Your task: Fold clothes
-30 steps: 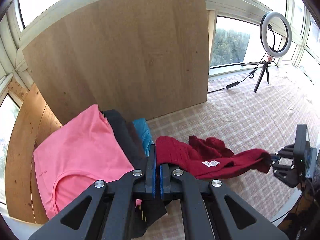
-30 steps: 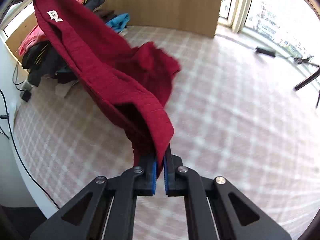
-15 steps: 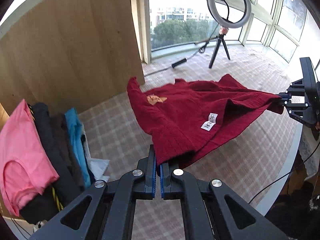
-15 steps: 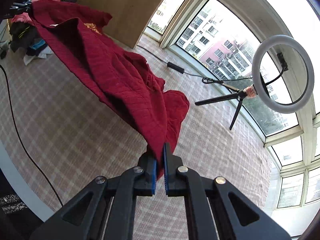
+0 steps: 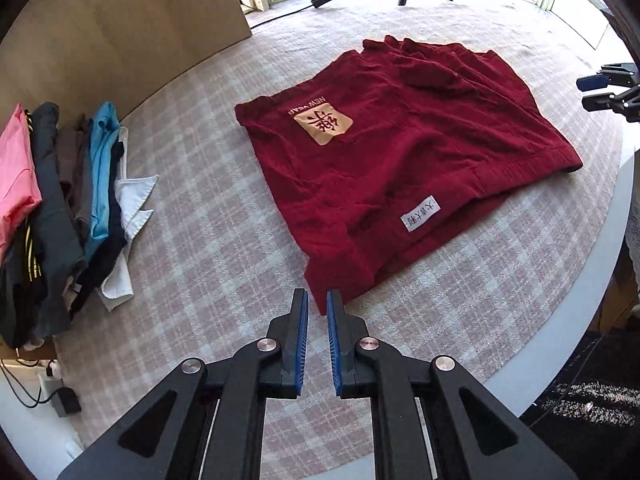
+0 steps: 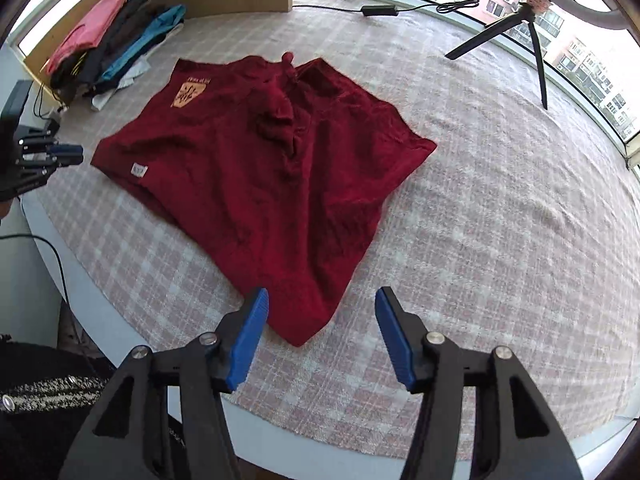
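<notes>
Red garment lying spread at frame centre on the checked cloth, clothes pile sitting at left. Left gripper opening, jaws narrowly apart just off a hem corner, gripping nothing. Right gripper opening wide, corner lying loose between the jaws.

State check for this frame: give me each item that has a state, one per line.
red garment: spread on the table, wrinkled, not yet folded, logo patch up.
left gripper: jaws opening, narrow gap, nothing pinched.
right gripper: jaws opening wide, garment corner lies loose between them.
pile of clothes: stacked at the table's edge.
</notes>
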A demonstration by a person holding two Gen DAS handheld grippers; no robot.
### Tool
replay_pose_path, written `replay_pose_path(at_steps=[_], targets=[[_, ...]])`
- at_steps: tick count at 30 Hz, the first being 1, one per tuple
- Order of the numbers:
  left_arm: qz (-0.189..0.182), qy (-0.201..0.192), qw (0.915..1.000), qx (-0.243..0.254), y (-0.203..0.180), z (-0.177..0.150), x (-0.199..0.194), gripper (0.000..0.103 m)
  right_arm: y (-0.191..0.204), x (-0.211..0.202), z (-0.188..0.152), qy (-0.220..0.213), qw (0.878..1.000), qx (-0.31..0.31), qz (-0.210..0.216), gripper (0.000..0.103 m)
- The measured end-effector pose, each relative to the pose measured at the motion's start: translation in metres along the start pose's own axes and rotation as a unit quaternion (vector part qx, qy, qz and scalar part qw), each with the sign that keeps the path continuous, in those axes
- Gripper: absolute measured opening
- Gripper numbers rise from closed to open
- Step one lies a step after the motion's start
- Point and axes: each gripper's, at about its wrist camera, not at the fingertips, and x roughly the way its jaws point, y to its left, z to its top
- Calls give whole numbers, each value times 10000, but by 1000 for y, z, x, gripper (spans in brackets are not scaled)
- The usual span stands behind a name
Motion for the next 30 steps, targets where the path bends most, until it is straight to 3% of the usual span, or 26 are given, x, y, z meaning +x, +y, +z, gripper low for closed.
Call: replay_pose_path(at_steps=[2, 4, 6, 9, 11, 14, 15, 17, 18, 21, 26, 27, 28, 29, 30], targets=[[178, 26, 9985, -516, 10, -4, 1, 12, -24, 7, 24, -169, 9998, 110, -53, 55], [-39, -58, 9946, -1032, 5, -6, -6, 8, -49, 33, 50, -93, 9996, 256, 20, 55], [-317, -210, 9929, -1129, -17, -4, -9, 8, -54, 53, 66, -12, 9998, 167, 85, 55], [-795, -360, 9920, -915, -77, 15, -15, 8, -57, 79, 86, 69, 9999, 19, 128, 55], [-1302, -505, 9882, -631, -126, 35, -21, 12, -61, 91, 91, 134, 9991, 78, 406, 55], [-1744, -726, 9820, 4, -195, 59, -27, 16, -64, 99, 91, 244, 9965, 113, 786, 55], [-1838, -759, 9798, 212, -215, 64, -26, 19, -65, 99, 90, 248, 9961, 96, 844, 53], [-2023, -824, 9738, 626, -254, 75, -25, 20, -69, 99, 88, 278, 9945, 123, 999, 39], [-2046, -883, 9719, 764, -268, 78, -23, 20, -72, 99, 87, 307, 9933, 181, 1104, 28], [-1922, -869, 9735, 881, -290, 86, -7, 23, -79, 98, 87, 323, 9923, 249, 1172, 28], [-1480, -611, 9806, 1133, -312, 91, 26, 19, -83, 100, 89, 365, 9911, 302, 1243, 31], [-1390, -550, 9822, 1140, -313, 90, 32, 6, -83, 100, 90, 343, 9916, 298, 1212, 27], [-1418, -519, 9829, 1056, -311, 90, 35, 0, -83, 100, 91, 339, 9918, 314, 1194, 11], [-1493, -498, 9830, 941, -308, 89, 37, 0, -86, 99, 90, 333, 9919, 363, 1169, 2], [-1628, -551, 9814, 850, -307, 90, 32, 0, -88, 98, 90, 327, 9920, 419, 1142, 2]])
